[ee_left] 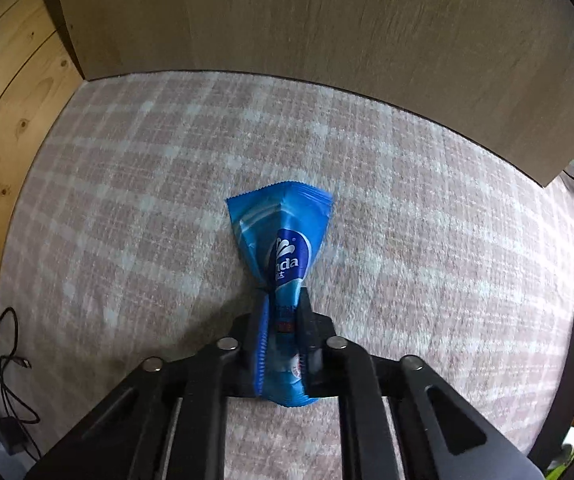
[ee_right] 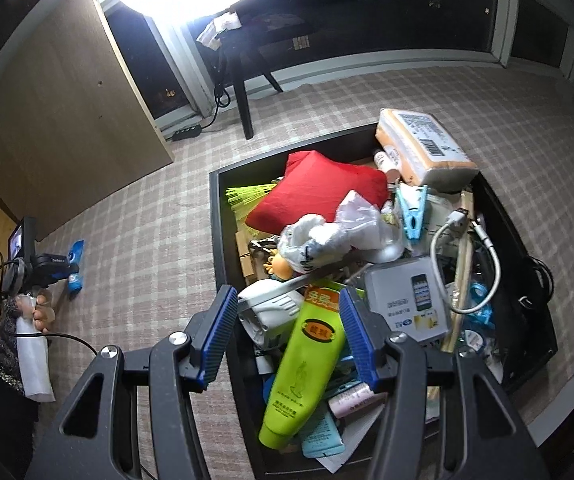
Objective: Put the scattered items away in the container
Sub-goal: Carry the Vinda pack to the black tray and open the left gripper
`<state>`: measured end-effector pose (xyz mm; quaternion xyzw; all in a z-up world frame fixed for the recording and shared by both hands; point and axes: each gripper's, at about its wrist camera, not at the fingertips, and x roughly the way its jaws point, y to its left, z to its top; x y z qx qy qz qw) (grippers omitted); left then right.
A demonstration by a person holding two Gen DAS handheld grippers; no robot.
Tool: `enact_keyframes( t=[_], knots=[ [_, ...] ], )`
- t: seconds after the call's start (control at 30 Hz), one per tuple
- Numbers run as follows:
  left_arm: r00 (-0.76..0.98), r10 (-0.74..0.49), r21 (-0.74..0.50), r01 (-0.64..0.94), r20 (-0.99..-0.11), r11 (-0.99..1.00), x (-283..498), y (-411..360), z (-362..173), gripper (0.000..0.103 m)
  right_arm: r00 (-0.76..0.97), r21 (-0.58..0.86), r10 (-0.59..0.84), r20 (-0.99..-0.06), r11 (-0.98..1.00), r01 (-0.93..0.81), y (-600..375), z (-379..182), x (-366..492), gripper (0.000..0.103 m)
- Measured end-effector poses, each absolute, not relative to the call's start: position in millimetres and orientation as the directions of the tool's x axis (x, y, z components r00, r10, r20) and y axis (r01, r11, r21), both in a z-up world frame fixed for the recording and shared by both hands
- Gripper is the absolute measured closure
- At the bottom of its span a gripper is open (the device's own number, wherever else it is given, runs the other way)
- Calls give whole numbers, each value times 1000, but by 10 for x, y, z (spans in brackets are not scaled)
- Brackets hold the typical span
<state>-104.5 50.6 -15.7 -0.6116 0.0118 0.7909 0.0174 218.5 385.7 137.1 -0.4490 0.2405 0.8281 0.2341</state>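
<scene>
**Blue packet pinched on the carpet, container already crowded**

In the left wrist view we see our left gripper [ee_left: 283,312] pressed together on a blue packet [ee_left: 283,248], squeezing its lower half into a narrow waist at the lower centre of the frame. The packet's serrated top end fans out above the black fingers [ee_left: 307,320], over the pink-and-white checked carpet [ee_left: 127,184]. Whether the packet touches the carpet or hangs just clear of it we cannot tell. A tan wooden panel [ee_left: 327,32] fills the upper part of the frame, and a wooden floor [ee_left: 3,92] runs along the left edge with dark cables [ee_left: 3,360] at the lower left.

In the right wrist view our right gripper [ee_right: 287,336] stands spread, its blue ribbed pads [ee_right: 219,336] apart with nothing pinched between them. It hovers above the near end of the black container [ee_right: 217,232], which takes up the centre and right of the frame and is heaped with things. A green tube [ee_right: 307,364] lies in the gap below the pads. Further up we see a red cushion [ee_right: 319,192], a crumpled white plastic bag [ee_right: 327,236], a blue clothes peg [ee_right: 413,216], a white cable [ee_right: 467,264] and a wrapped tissue pack [ee_right: 423,148] at the upper rim.

At the left edge of that view, well apart from the container, the left gripper [ee_right: 71,268] grips the blue packet [ee_right: 75,256], with a hand [ee_right: 41,308] behind it.
</scene>
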Motion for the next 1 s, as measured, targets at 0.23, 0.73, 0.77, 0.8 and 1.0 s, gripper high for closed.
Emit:
enact_keyframes(
  t=[0.23,0.73,0.77,0.8,1.0],
  knots=[
    [-290,31,-5,-91,-957,-996,-676,746,61,95,-491,175,208,-846,-762,-624,3953,1452,2437,51],
    [-283,293,-143,-451,-913,-881,428,2718,861,95,-458,162,287,-841,-675,-720,4399,1556,3431,51],
    [-264,312,-158,-476,-913,-865,434,2839,908,95,-455,161,293,-841,-667,-727,4427,1563,3502,51],
    [-241,335,-175,-509,-911,-842,573,3016,940,95,-452,160,298,-841,-660,-734,4460,1568,3576,51],
    [-198,379,-185,-618,-904,-764,1136,3756,1057,95,-425,142,331,-842,-625,-767,4644,1592,3972,51]
  ],
)
